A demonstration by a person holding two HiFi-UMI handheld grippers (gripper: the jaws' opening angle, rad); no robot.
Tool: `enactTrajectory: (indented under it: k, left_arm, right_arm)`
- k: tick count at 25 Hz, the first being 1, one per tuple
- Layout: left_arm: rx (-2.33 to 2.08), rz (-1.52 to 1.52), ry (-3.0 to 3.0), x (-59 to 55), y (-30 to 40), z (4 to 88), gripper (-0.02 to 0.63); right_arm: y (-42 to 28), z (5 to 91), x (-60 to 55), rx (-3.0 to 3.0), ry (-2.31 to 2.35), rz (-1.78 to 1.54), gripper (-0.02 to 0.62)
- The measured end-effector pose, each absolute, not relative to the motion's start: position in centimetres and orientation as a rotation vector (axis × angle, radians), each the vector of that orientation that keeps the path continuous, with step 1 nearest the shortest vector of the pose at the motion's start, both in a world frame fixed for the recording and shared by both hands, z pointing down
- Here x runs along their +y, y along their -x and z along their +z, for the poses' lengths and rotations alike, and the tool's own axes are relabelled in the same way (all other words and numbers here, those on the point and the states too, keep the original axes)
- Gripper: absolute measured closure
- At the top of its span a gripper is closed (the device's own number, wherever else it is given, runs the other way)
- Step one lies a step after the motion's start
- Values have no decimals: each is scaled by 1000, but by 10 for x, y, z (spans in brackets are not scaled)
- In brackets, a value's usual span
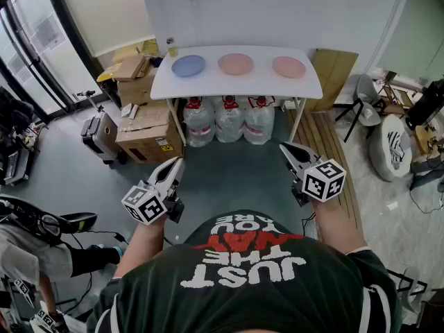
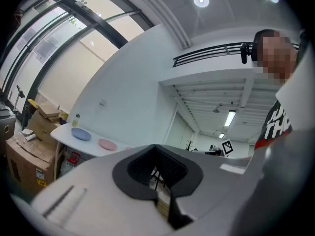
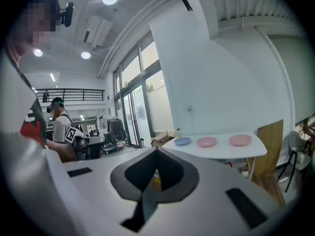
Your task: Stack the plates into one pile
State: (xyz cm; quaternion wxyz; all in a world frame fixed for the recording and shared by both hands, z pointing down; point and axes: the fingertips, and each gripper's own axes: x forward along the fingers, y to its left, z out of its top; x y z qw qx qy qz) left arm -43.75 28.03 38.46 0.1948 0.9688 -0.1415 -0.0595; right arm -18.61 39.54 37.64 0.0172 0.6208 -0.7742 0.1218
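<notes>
Three plates lie in a row on a white table (image 1: 236, 85) across the room: a blue plate (image 1: 189, 65) at the left, a pink plate (image 1: 236, 63) in the middle and a second pink plate (image 1: 288, 66) at the right. The right gripper view shows the same row, blue plate (image 3: 182, 141) then the two pink plates (image 3: 206, 141) (image 3: 240, 140). The left gripper view shows the blue plate (image 2: 81, 133) and one pink plate (image 2: 107, 144). My left gripper (image 1: 175, 164) and right gripper (image 1: 286, 148) are held near my chest, far from the table, both shut and empty.
Water jugs (image 1: 229, 120) stand under the table. Cardboard boxes (image 1: 142, 127) are stacked at its left and a flat cardboard sheet (image 1: 336, 75) leans at its right. A small bottle (image 1: 171, 46) stands on the table's back left corner. Another person (image 3: 61, 127) stands off to my left.
</notes>
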Motion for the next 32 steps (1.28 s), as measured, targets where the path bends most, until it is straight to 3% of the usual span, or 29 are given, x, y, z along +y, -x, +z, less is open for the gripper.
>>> enactTrajectory:
  k: [14,26,32]
  left_arm:
    - [-406,-133,-2707,287,403,379,606]
    - [-420,-123,-2640,305,321,394,606]
    - [-405,-87,-2602,253,293,418,606]
  right_arm:
    - [163,368,398,-2452,-1878,372,592]
    - [99,385,434,-2493,-1830,434,591]
    - [73,411,386,-2462,-1821,484,591]
